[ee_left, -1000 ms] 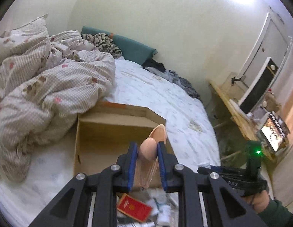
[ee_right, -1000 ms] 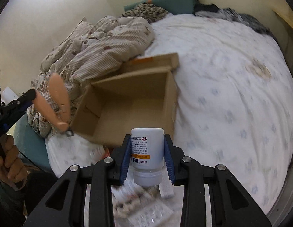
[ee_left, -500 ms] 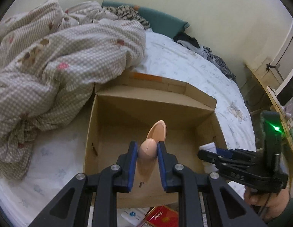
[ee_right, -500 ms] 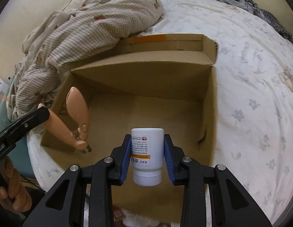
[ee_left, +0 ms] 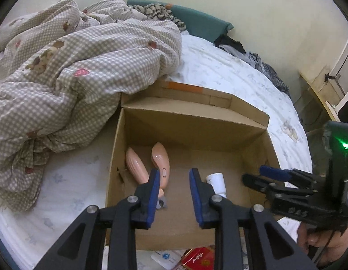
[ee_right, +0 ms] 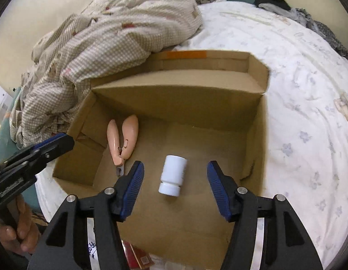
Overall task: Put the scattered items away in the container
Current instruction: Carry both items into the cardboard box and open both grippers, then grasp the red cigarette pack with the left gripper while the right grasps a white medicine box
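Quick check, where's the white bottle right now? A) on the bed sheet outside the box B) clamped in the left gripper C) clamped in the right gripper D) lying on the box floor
D: the white bottle lies on its side on the floor of the box, between the spread fingers of the open right gripper, touching neither; the left gripper is open too.

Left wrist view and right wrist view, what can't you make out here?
- White bottle: label faces away, right wrist view.
- Red packet: cut off by the bottom edge and left hand-held gripper, left wrist view.
- Nail clipper: tip behind gripper finger, left wrist view.
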`<state>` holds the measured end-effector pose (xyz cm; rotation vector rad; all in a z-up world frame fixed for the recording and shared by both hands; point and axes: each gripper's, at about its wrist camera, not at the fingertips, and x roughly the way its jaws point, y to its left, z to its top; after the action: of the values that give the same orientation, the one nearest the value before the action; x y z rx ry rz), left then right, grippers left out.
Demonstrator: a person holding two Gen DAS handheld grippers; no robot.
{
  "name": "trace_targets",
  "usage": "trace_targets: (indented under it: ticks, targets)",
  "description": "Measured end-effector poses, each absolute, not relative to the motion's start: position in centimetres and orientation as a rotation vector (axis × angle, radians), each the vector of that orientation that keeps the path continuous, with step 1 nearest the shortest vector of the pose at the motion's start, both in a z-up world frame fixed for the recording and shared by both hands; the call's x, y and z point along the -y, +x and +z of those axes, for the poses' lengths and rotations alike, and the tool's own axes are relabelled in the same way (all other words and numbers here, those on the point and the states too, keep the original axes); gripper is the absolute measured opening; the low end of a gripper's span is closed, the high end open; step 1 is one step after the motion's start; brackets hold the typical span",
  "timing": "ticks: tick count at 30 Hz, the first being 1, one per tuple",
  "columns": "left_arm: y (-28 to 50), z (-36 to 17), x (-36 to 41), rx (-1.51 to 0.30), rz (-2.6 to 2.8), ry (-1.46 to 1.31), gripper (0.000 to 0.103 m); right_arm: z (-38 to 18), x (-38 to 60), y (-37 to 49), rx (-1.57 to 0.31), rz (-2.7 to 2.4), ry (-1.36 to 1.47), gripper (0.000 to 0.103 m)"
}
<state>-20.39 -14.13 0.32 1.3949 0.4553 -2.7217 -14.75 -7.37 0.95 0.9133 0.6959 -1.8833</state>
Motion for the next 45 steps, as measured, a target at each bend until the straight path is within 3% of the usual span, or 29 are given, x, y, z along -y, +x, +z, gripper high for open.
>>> trace_targets:
  ticks: [6,10,12,23,28,32,35,40,45]
  targets:
    - [-18.2,1.9,12.8,-0.384,-2.776,1.373,0.027,3.8,3.0,-13.2,-0.660,-1.883,0.856,0.063]
    - [-15.8,2.2,11.2,-0.335,-2.801,1.409,0.044,4.9,-1.4,-11.6,-0.639,-1.870,0.832,0.063]
    - [-14.4,2.1,10.4,-0.309,-2.810,1.423,0.045,5.1,-3.8,-11.3,-0.597,-1.874,0.844,0.063]
    - [-9.0,0.4,6.4,-0.149,-2.776,1.535,0.050,1.1,-10.1,-14.1,-0.518,-1.992,1.006,0.063]
    - [-9.3,-0.5,6.2,-0.143,-2.730,1.559,0.059,1.2,-10.7,-15.0,-0.451,-2.010,1.029,0.063]
    - [-9.5,-1.1,6.6,-0.208,-2.712,1.585,0.059,1.1,-10.8,-15.4,-0.403,-1.980,1.061,0.063]
    - [-9.8,-1.3,6.5,-0.221,-2.710,1.599,0.059,0.2,-10.6,-15.4,-0.436,-1.969,1.077,0.063]
    - [-10.4,-2.5,6.7,-0.249,-2.663,1.656,0.059,-3.8,-8.7,-15.6,-0.648,-1.958,1.132,0.063]
    - [-10.5,-3.8,7.8,-0.384,-2.598,1.751,0.059,-6.6,-7.1,-15.6,-0.785,-1.943,1.135,0.062]
